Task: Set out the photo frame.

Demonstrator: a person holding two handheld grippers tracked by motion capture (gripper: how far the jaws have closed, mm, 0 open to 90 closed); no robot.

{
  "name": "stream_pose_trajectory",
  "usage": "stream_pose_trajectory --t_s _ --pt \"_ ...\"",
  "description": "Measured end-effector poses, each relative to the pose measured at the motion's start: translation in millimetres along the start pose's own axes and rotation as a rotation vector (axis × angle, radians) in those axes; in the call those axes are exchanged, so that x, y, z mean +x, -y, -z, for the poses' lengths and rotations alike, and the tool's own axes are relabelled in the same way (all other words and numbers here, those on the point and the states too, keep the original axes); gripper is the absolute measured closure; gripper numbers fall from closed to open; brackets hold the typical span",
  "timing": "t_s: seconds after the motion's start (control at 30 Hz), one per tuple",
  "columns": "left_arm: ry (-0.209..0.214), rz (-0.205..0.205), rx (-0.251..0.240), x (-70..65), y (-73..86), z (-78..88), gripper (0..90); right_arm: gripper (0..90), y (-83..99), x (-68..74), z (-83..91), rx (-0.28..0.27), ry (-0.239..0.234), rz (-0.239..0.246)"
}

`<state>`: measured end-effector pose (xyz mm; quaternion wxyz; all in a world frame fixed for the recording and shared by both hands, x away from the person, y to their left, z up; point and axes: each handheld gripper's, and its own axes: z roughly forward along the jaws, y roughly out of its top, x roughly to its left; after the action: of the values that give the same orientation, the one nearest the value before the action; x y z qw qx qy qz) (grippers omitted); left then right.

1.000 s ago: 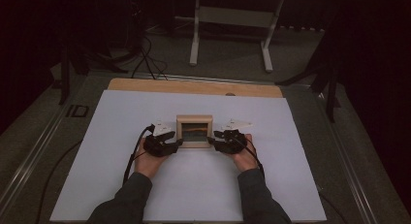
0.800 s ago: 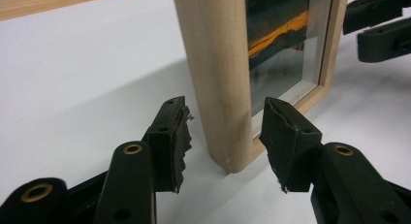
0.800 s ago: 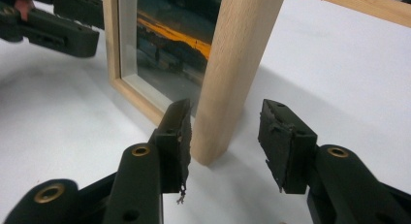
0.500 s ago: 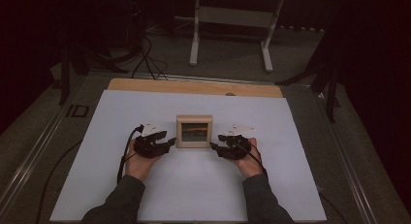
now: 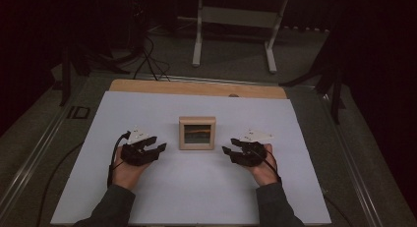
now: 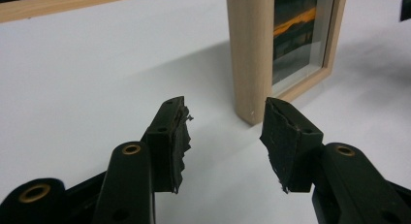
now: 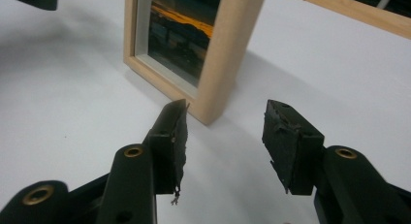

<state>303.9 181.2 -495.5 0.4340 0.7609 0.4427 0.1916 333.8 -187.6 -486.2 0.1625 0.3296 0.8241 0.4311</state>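
Note:
A small light-wood picture frame [image 5: 197, 132] with a dark sunset picture stands upright in the middle of the white sheet [image 5: 196, 192]. My left gripper [image 5: 157, 143] rests to its left, a short gap away, open with nothing between its jaws. In the left gripper view the frame's side edge [image 6: 252, 54] stands just beyond the left gripper [image 6: 225, 122]. My right gripper [image 5: 230, 146] lies to the frame's right, also apart from it. Its jaws have just been opening and hold nothing. The right gripper view shows the frame [image 7: 228, 54] ahead of the right gripper [image 7: 225, 120].
The white sheet covers a wooden table whose bare strip [image 5: 196, 88] runs along the far edge. Behind the table stand a white metal stand [image 5: 233, 15] and cables [image 5: 147, 55] on a dark floor. Metal rails [image 5: 34, 153] border the sides.
Both grippers were against the frame's sides a second ago. They have drawn outward and slightly back, leaving the frame standing alone.

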Motion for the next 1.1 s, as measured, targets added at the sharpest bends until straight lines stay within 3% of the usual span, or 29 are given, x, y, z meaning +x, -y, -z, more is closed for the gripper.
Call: stream_pose_trajectory --t_s 0.83,1.1 --pt "-0.026 0.02 -0.064 10.7 34.2 57.6 49.9 44.7 50.1 -17.6 65.1 -0.121 0.102 -0.106" --pt "-0.064 0.02 -0.087 14.7 46.0 75.4 49.4 43.1 69.3 -21.2 86.8 -0.146 0.138 -0.144"
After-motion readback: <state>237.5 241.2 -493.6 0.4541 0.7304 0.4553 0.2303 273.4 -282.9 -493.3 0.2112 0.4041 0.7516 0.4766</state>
